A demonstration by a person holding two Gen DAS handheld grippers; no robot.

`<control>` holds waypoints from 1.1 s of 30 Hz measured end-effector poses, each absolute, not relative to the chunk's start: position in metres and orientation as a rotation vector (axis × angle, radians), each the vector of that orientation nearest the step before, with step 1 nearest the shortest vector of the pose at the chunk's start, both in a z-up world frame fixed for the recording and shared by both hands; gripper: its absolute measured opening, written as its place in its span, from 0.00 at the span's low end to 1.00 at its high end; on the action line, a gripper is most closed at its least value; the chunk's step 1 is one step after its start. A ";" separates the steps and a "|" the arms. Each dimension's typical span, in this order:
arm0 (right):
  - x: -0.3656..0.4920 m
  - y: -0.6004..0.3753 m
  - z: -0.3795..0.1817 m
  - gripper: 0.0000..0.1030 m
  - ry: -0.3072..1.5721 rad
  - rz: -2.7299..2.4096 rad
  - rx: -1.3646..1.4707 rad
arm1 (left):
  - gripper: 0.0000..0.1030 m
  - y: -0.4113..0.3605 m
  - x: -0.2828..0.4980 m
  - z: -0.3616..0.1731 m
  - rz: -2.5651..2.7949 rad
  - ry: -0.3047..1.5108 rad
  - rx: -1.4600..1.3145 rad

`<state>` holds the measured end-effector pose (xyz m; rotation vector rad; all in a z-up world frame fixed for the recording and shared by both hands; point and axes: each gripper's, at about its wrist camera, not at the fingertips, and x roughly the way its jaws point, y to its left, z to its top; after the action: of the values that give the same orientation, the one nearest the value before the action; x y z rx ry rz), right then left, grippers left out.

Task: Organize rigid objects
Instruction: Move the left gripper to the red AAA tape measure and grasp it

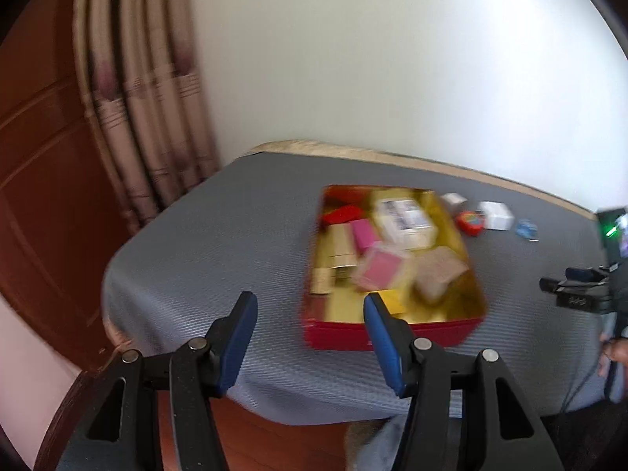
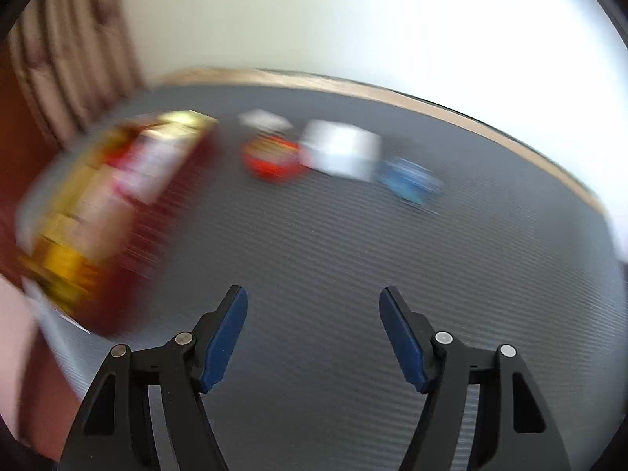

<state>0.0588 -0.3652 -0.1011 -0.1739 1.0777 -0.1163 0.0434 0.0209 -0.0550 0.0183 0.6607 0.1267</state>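
A red box with a gold inside (image 1: 392, 331) sits on the grey mat and holds several small boxes, pink (image 1: 382, 269), white (image 1: 404, 218), tan (image 1: 437, 272). It shows blurred at the left of the right wrist view (image 2: 129, 235). Right of it lie a small white box (image 1: 454, 199), a red round item (image 1: 471, 223) (image 2: 271, 161), a white box (image 1: 496, 215) (image 2: 341, 149) and a blue item (image 1: 526, 229) (image 2: 410, 178). My left gripper (image 1: 310, 302) is open and empty, in front of the box. My right gripper (image 2: 313, 296) is open and empty above bare mat.
The grey mat (image 1: 204, 243) covers a table with a tan far edge against a white wall. A curtain (image 1: 137, 98) and a wooden door (image 1: 35, 157) stand at the left. The right gripper's body (image 1: 581, 290) shows at the right edge of the left wrist view.
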 end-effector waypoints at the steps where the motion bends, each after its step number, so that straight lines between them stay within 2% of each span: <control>1: 0.055 -0.388 -0.107 0.65 1.098 -0.166 -0.204 | 0.56 0.015 0.043 -0.051 0.093 0.651 0.025; 2: 0.054 -0.403 -0.110 0.70 1.112 -0.197 -0.221 | 0.56 0.006 0.042 -0.046 0.049 0.634 0.042; 4: 0.046 -0.441 -0.104 0.85 1.080 -0.250 -0.208 | 0.56 -0.019 0.045 -0.034 -0.064 0.618 0.100; 6: 0.043 -0.462 -0.101 0.85 1.062 -0.300 -0.231 | 0.58 -0.048 0.058 -0.023 -0.179 0.616 0.145; 8: 0.039 -0.481 -0.096 0.85 1.028 -0.332 -0.199 | 0.64 -0.072 0.080 -0.017 -0.294 0.651 0.140; 13: 0.029 -0.514 -0.099 0.85 0.996 -0.345 -0.071 | 0.64 -0.123 0.156 -0.029 -0.464 0.795 0.092; 19: 0.026 -0.534 -0.094 0.89 0.990 -0.307 0.022 | 0.64 -0.160 0.249 -0.070 -0.427 0.930 0.140; 26: 0.021 -0.552 -0.087 0.89 0.958 -0.252 0.110 | 0.64 -0.154 0.308 -0.116 -0.317 1.075 0.104; 33: 0.008 -0.542 -0.084 0.89 0.956 -0.224 0.118 | 0.64 -0.146 0.333 -0.138 -0.288 1.131 0.066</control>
<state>0.0078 -0.5418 -0.0837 0.1180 0.9560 -0.2244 0.3331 -0.1461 -0.1379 0.0661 1.1309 -0.2876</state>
